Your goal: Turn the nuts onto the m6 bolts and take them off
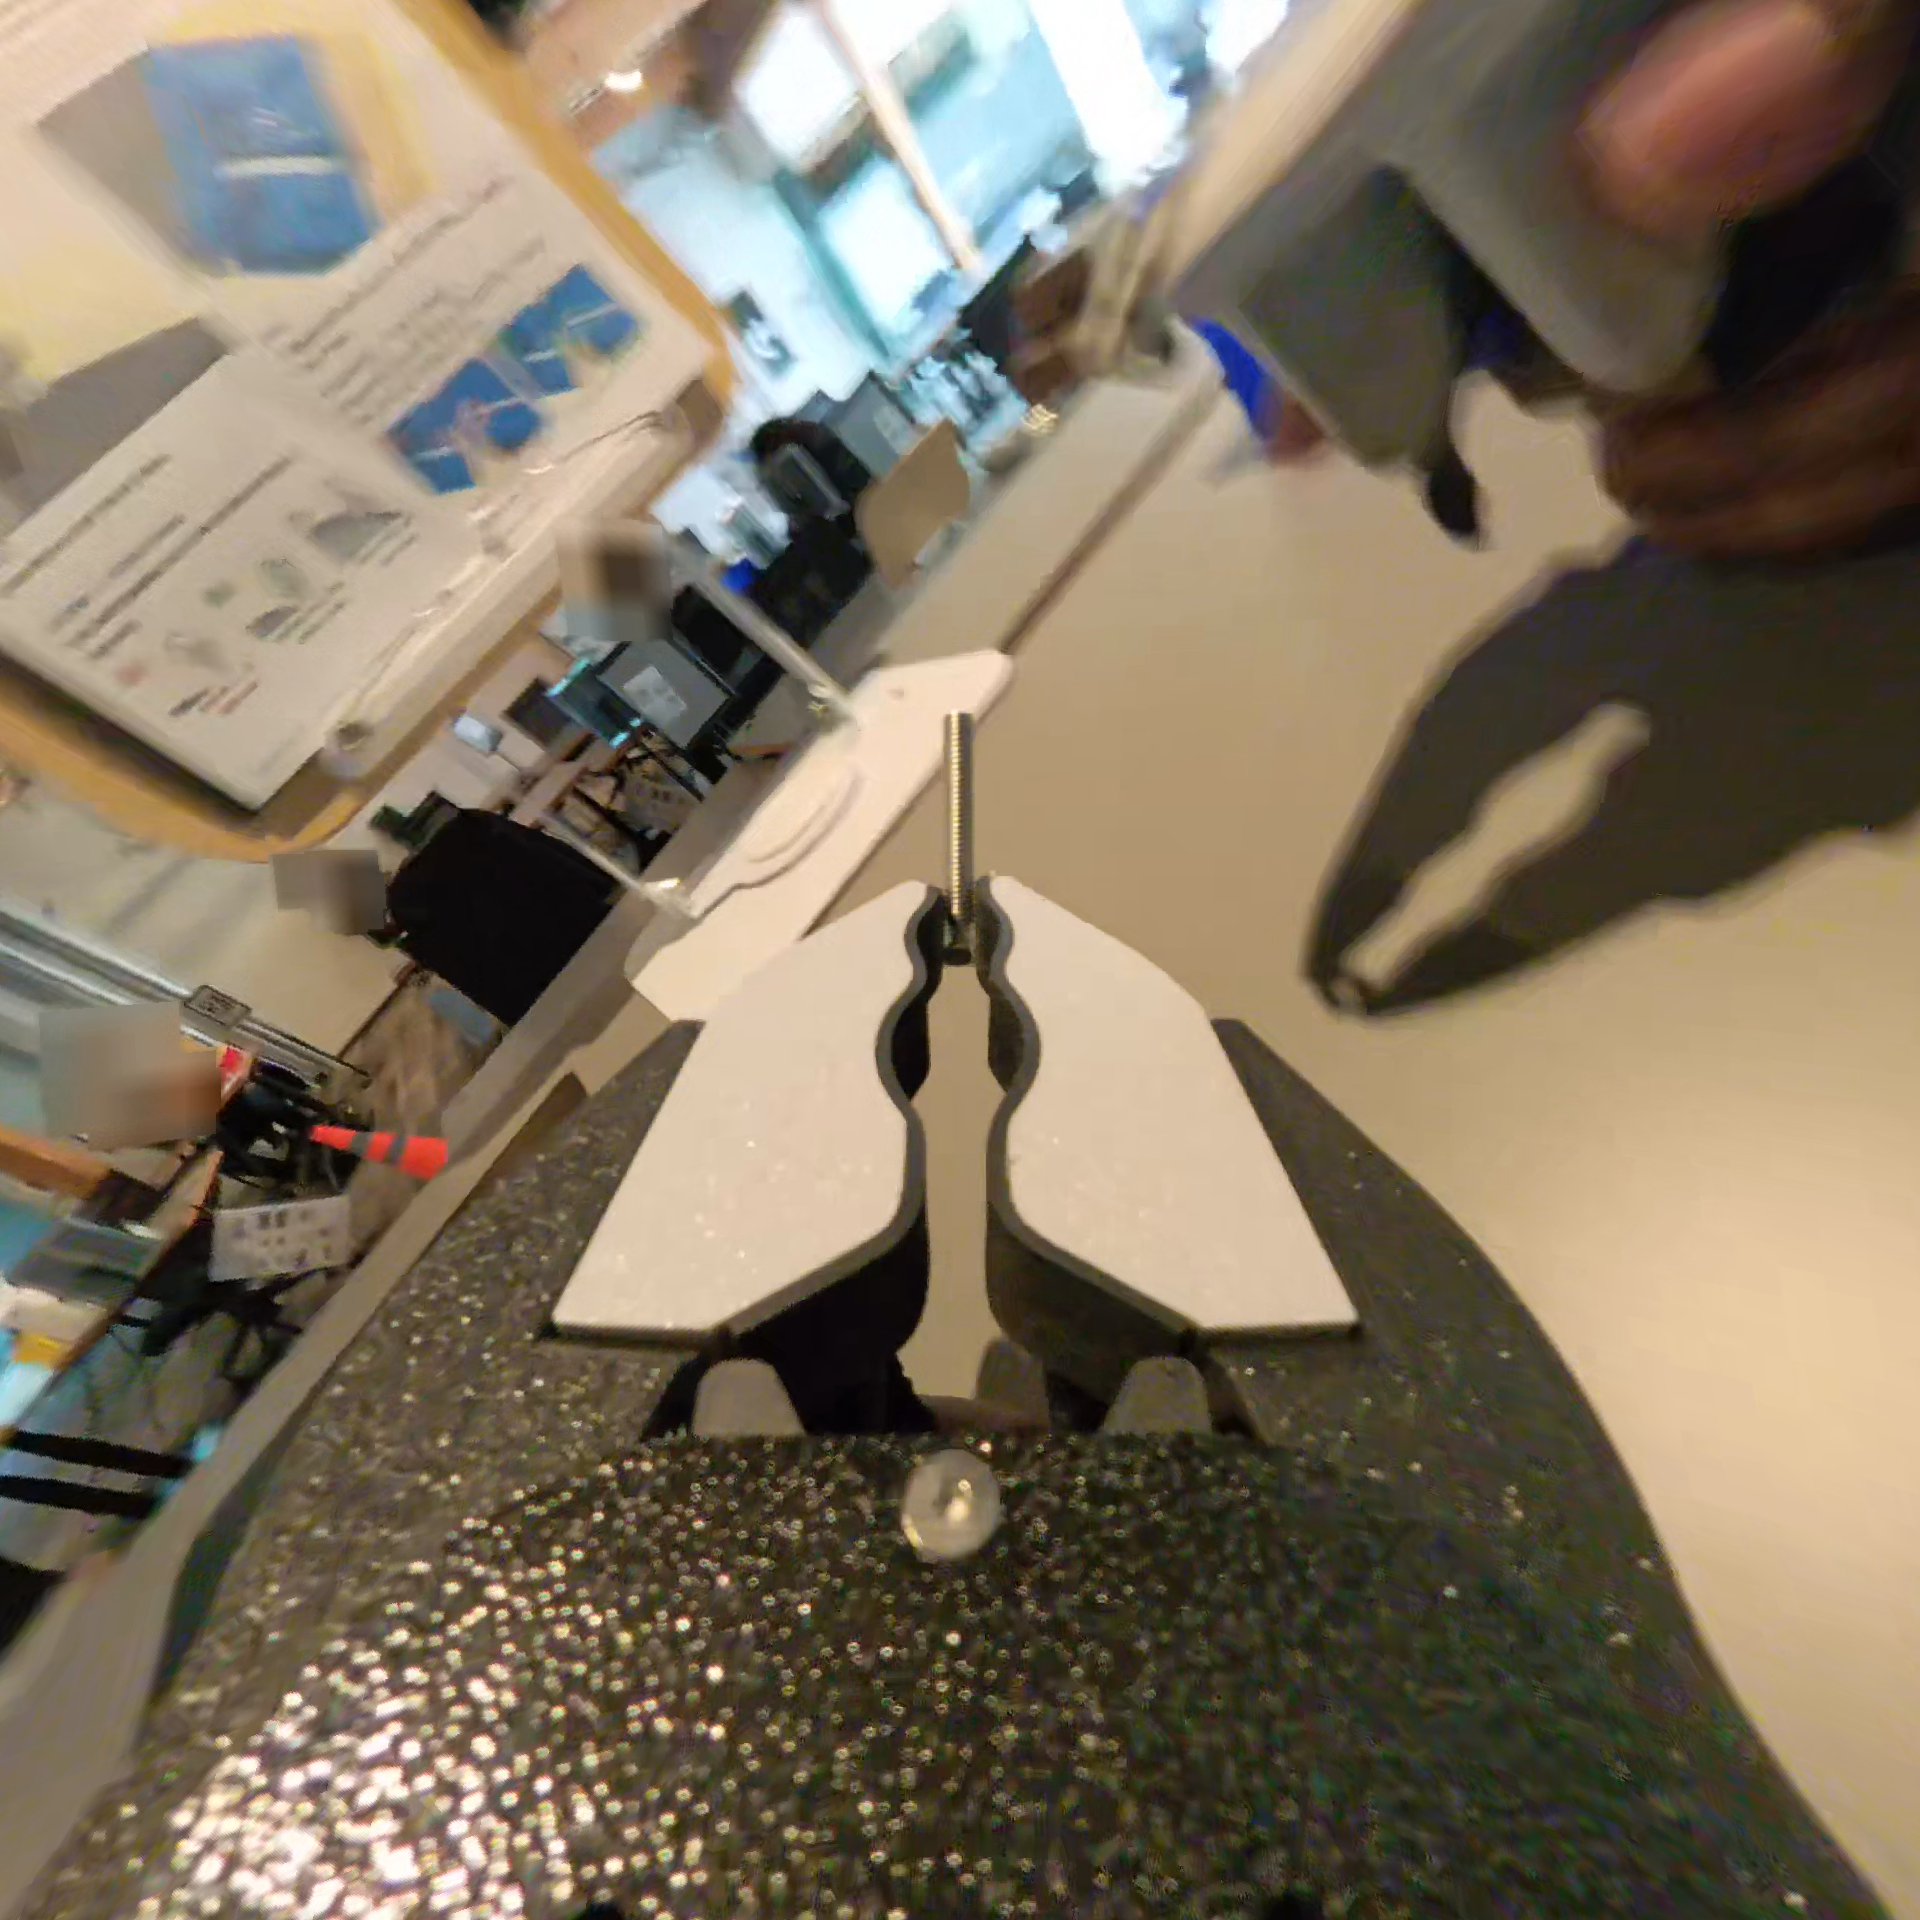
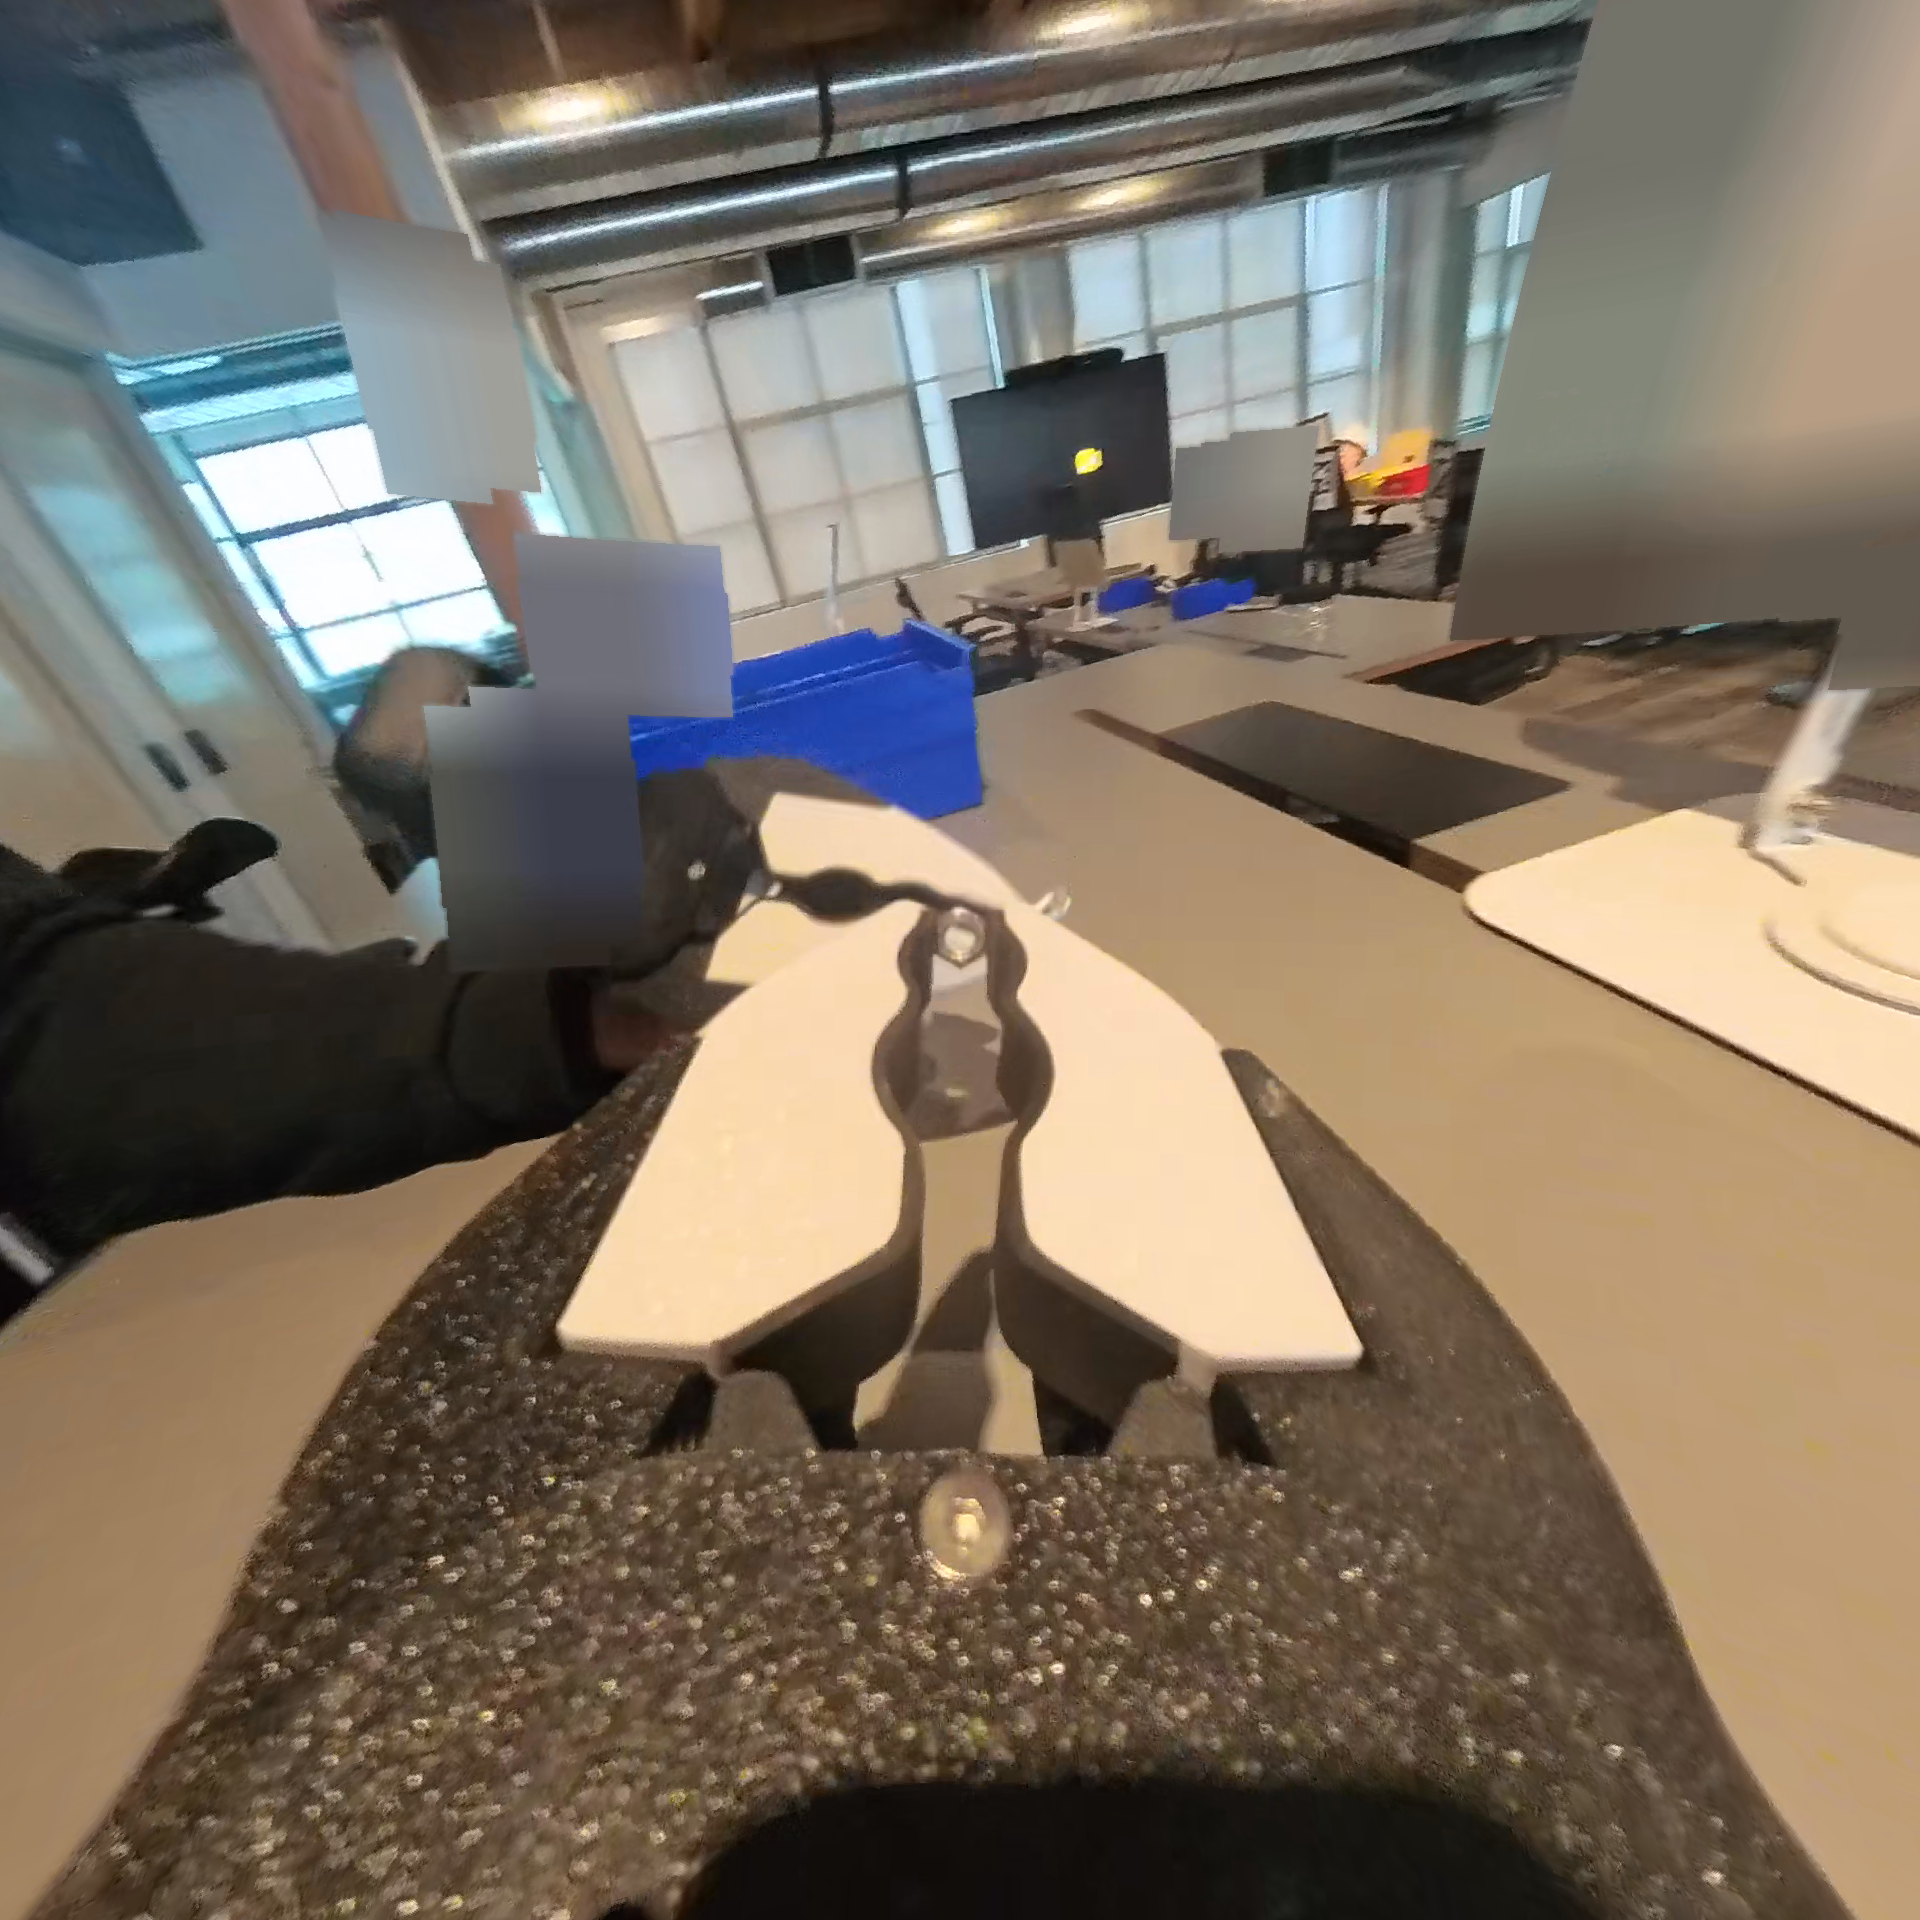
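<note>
My left gripper [image 1: 958, 920] is shut on the head end of a thin steel bolt [image 1: 957, 810], whose threaded shank sticks out past the fingertips above the grey table. My right gripper [image 2: 958, 935] is shut on a small steel nut [image 2: 958, 932], its hole facing the camera. In the left wrist view the right gripper [image 1: 1351, 982] shows blurred at the right, apart from the bolt's tip. In the right wrist view the left gripper [image 2: 1023, 902] lies just beyond the nut, coming in from the left in a gloved hand [image 2: 665, 883]; the bolt is barely visible there.
A white mat [image 2: 1621, 935] lies on the grey table [image 2: 1351, 1143] to the right; it also shows in the left wrist view [image 1: 883, 748]. A blue bin [image 2: 862, 727] stands at the back. A dark sleeve [image 2: 260, 1060] crosses the left side. A black panel [image 2: 1351, 769] lies farther back. There is about 9 cm between the tips of the two grippers.
</note>
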